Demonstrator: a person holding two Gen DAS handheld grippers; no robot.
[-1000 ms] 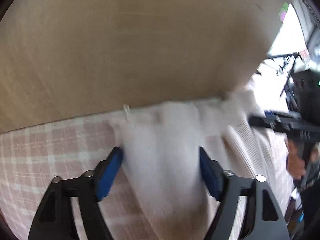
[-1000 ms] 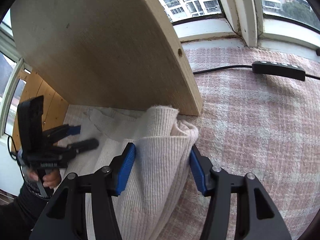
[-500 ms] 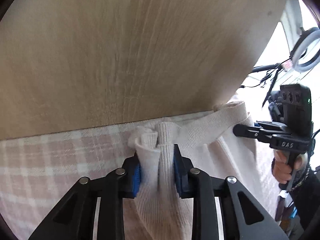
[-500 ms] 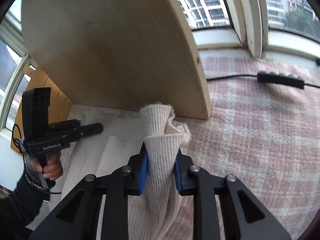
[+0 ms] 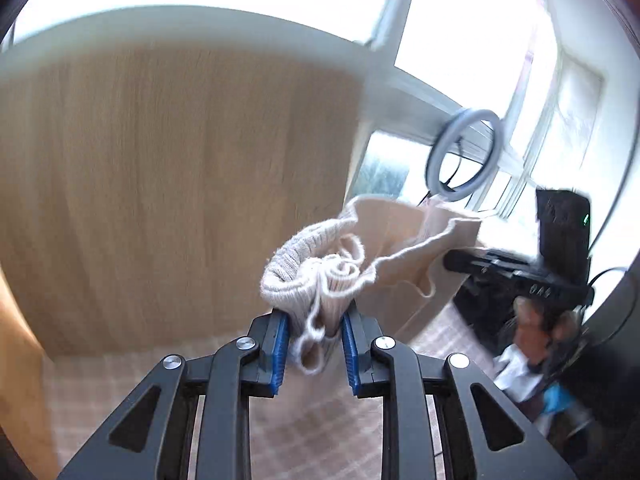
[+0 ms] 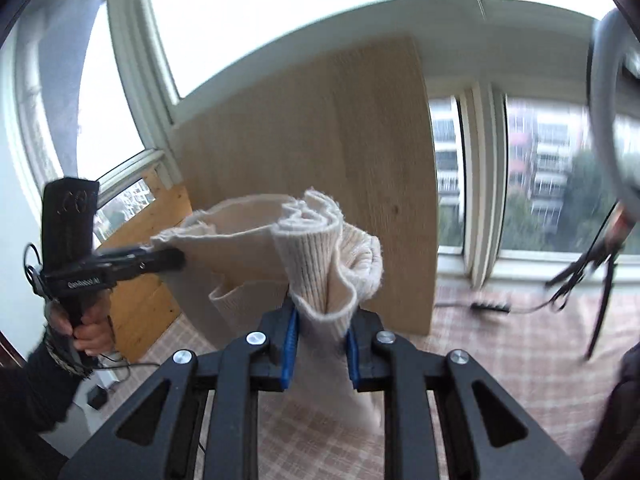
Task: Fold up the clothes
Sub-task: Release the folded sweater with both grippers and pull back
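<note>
I've got the left gripper (image 5: pixel 314 350) clamped on a bunched edge of the cream knit garment (image 5: pixel 384 248), w/ the right gripper (image 6: pixel 320 350) pinching another bunch of it. Fabric spans between both, held up in the air, above the plaid cover (image 6: pixel 500 368). Wood board (image 6: pixel 320 152) just beyond the grippers.

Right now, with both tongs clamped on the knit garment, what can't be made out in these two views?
- Garment type and lower part: bunched, hanging below both views' edges.
- Left tongs grip depth: fabric covers the pads, left view.
- Right tongs: same, right view.
- Plaid cloth under the garment: hidden by tongs frames.
- Ring light: motion-blurred, cut off in right view.
</note>
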